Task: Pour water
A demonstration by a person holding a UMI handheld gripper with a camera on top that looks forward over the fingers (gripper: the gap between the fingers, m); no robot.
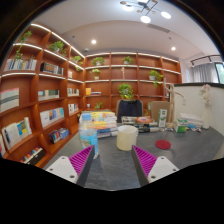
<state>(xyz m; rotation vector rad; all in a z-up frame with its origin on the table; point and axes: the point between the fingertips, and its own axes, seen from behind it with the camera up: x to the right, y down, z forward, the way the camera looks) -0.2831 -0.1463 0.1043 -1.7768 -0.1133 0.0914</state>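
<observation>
The gripper [111,163] hangs over a dark table [180,150] with its jaws wide apart and holding nothing. Each finger is a pale, blocky piece with a magenta pad [82,160] on its inner face, the pad's surface ribbed in fine lines.

Just ahead of the fingers, a little beyond the gap between them, stands a cup [126,137]: a plain, cream-white cylinder, upright, matt and opaque, so what it holds cannot be told. It rests on the table on its own, apart from both fingers.

The table top is smooth, grey-black and faintly glossy. To the right of the cup lies a flat red disc [163,144], like a lid or saucer. To the cup's left, further back, sits a clear plastic box [97,129] with pale blue and yellow things in it. Behind the cup a clutter of small bottles and boxes [168,123] lines the far part of the table; they are too small to tell apart.

Beyond the table, warm wooden shelves [45,85] curve round the room, lit along their edges and stocked with books and green potted plants [125,91]. Round lamps [146,18] shine in the white ceiling, and a pale curtain [204,72] hangs at the far right.
</observation>
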